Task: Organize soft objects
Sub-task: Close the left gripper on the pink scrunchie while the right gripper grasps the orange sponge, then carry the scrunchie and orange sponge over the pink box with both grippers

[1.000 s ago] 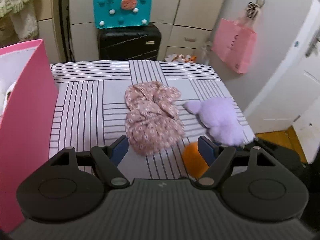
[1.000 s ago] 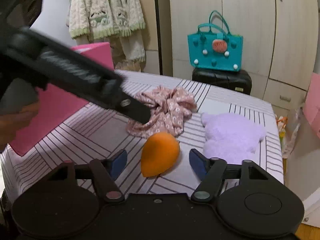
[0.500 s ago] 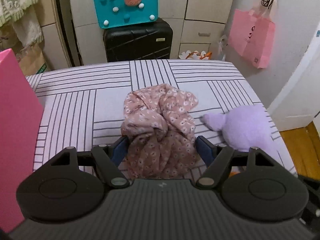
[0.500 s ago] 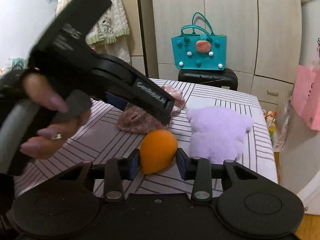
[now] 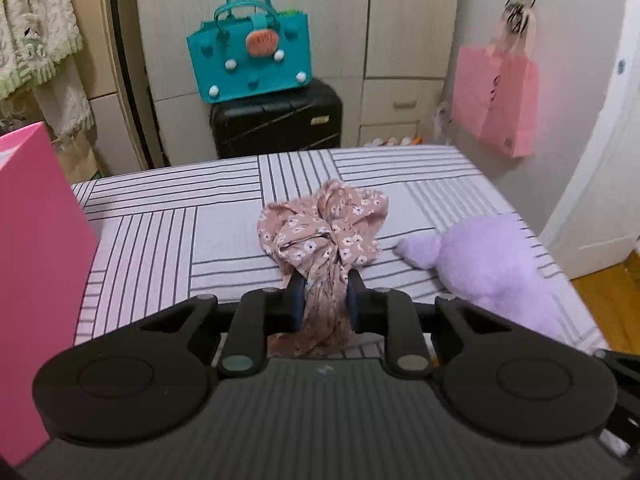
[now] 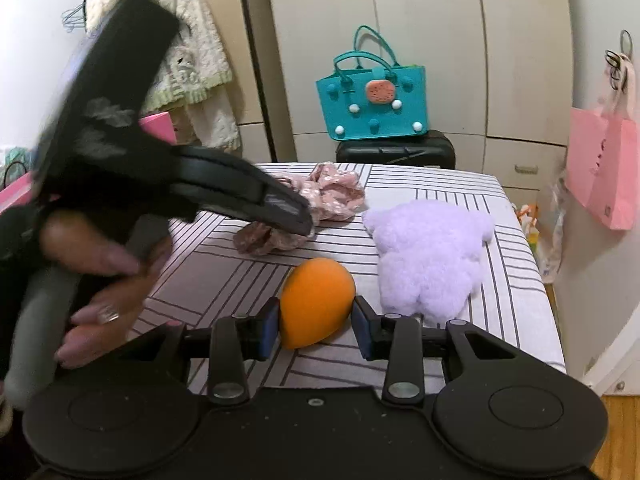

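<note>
A crumpled pink floral cloth [image 5: 320, 224] lies mid-way along the striped bed [image 5: 160, 232]. My left gripper [image 5: 326, 300] is shut on the cloth's near end, which bunches between the blue pads. In the right wrist view the left gripper [image 6: 298, 220] reaches in from the left, held by a person's hand [image 6: 104, 280], with its tips on the floral cloth [image 6: 340, 188]. My right gripper [image 6: 314, 322] is shut on an orange egg-shaped sponge [image 6: 316, 300], both pads pressing its sides. A fluffy purple plush [image 6: 428, 256] lies just right of the sponge and is also in the left wrist view [image 5: 492, 260].
A tall pink box [image 5: 36, 240] stands at the bed's left edge. Beyond the bed's far end a teal bag [image 5: 248, 64] sits on a black suitcase [image 5: 276, 120] against cupboards. A pink paper bag [image 5: 496, 100] hangs on the right wall. The bed's right edge drops to wooden floor [image 5: 608, 300].
My left gripper moved forward and down over the floral cloth, then closed on it. My right gripper closed on the orange sponge, which had sat loose between its open fingers.
</note>
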`<state>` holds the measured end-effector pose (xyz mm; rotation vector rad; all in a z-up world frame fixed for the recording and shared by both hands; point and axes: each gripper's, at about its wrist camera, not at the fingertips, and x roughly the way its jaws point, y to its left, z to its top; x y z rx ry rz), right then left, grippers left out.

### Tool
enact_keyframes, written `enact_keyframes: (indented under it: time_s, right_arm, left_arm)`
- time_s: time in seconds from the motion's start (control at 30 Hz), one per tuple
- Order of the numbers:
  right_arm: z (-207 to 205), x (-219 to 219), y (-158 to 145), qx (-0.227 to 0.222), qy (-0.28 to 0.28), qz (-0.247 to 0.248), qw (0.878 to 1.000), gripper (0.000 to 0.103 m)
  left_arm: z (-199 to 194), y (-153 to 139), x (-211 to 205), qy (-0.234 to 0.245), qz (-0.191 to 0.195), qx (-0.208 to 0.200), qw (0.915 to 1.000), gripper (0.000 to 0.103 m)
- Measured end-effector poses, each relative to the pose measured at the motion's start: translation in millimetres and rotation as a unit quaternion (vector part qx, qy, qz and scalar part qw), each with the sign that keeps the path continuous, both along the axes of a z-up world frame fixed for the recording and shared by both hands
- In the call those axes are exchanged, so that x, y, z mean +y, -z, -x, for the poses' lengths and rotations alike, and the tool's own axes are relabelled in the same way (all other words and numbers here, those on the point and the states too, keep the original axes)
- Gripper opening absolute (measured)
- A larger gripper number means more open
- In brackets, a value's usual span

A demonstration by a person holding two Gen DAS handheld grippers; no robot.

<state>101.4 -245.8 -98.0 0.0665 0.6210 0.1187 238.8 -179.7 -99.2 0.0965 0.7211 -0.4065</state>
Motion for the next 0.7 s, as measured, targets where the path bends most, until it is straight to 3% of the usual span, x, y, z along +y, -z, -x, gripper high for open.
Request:
enact_keyframes:
  time_s: [0.17,0.37,0.53,0.7]
  right_arm:
    - [7.3,1.9,-5.9,0.004,0.009,0.013,1.000,0.042]
    - [14.9,1.0,-11.8,0.004,0.019,-0.007,1.000,0.042]
    - [22.5,2.3,-13.3,0.025,0.015,-0.025,0.999,0.042]
    - [34.5,5.9,-24.4,0.054,-0.031,-0.016,0.998,0.042]
  left_arm:
    - [24.9,-21.4,19.3,0.011,0.009,-0.012,0.9998,0.020]
    - [51.7,-47.2,43.3,0.036,0.041,-0.009,0.9985,0.020]
    - [70.5,-64.2,57.2,0.074,0.040,0.014,0.9963,0.020]
    - [91.7,-81.8,74.9,0.126,0.029,0.046,0.9905,0.020]
